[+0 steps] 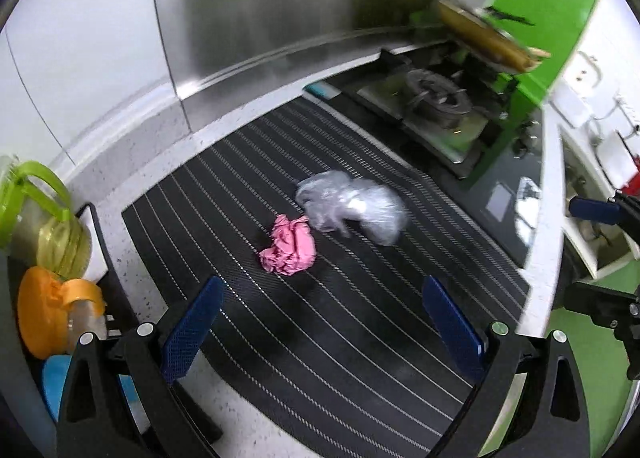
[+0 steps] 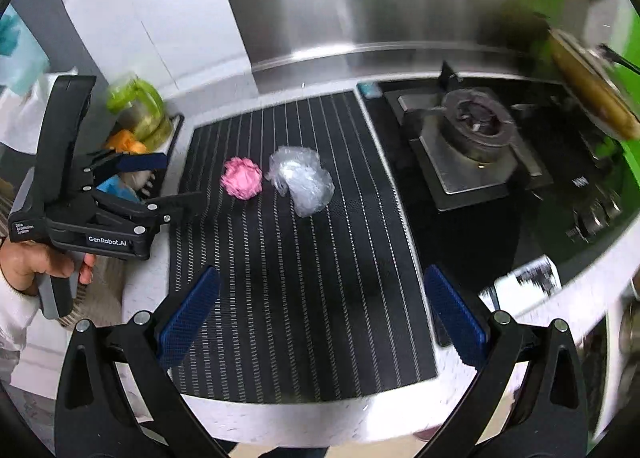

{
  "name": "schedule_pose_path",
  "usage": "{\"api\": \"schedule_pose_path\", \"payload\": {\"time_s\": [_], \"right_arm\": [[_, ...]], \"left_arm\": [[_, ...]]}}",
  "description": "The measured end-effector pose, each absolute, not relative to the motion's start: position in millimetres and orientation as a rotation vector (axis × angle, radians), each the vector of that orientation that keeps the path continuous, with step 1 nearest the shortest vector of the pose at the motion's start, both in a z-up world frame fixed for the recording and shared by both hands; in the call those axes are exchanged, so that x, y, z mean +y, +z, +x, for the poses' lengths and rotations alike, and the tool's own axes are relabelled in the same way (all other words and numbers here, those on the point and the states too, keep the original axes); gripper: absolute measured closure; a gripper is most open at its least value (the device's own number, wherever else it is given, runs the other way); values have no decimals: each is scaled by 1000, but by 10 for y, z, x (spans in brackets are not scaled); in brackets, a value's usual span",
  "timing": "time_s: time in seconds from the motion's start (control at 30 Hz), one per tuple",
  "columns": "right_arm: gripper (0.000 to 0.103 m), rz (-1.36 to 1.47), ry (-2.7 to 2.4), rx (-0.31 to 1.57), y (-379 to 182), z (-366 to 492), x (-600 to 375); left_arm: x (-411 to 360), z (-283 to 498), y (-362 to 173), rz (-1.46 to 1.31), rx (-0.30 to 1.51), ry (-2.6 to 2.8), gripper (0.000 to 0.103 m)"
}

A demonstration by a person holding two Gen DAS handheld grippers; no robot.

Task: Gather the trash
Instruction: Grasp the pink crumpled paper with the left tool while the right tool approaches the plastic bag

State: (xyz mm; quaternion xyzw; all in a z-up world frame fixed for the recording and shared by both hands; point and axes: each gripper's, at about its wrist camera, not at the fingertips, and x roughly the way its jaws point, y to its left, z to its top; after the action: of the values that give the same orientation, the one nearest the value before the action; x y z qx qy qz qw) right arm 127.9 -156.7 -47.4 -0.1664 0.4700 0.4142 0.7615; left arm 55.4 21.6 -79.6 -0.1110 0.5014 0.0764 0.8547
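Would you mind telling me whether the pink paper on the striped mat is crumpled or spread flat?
Crumpled. The pink paper sits as a creased ball on the striped mat, beside the clear plastic bag.

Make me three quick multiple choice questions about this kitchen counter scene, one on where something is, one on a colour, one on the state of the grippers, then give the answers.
1. Where does the crumpled plastic bag lie?
A. on the striped mat
B. on the stove burner
C. in the left gripper

2. What colour is the crumpled paper ball?
A. blue
B. pink
C. yellow

3. How do the right gripper jaws stand?
A. shut on the bag
B. shut on nothing
C. open, holding nothing

Answers: 1 A, the bag rests on the mat beside the paper ball. 2 B, it is plainly pink. 3 C, the blue pads are wide apart with only mat between them.
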Motion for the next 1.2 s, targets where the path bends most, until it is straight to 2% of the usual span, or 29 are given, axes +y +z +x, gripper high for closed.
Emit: {"api": "schedule_pose_path", "payload": {"time_s": [0.43,0.47,0.5,0.6,0.63,0.7,0.77,1.2], "right_arm": [[3,-472,1027,1084,-904,1769,-1211],[3,-476,1030,1086,-925,1789,-1186],[3,-477,1033,1088,-945,1806,-1161],[3,-481,1043,1092,-972,1828,-1106],[3,-482,1046,1094,-979,1835,-1089],[3,-485,1053,1094,-997,1848,-1054],[3,-488,1055,1096,-1017,1860,-1014],[3,-543,1114,1075,-1118,1860,-619]], "left_arm": [[498,876,-1333,-275,1083,237,7],[507,892,-1359,-273,1084,233,10],[514,904,-1379,-274,1089,233,19],[536,932,-1450,-283,1109,228,36],[540,935,-1473,-284,1112,225,39],[548,942,-1513,-288,1124,224,62],[560,942,-1522,-295,1126,227,70],[654,719,-1153,-337,1085,284,72]]}}
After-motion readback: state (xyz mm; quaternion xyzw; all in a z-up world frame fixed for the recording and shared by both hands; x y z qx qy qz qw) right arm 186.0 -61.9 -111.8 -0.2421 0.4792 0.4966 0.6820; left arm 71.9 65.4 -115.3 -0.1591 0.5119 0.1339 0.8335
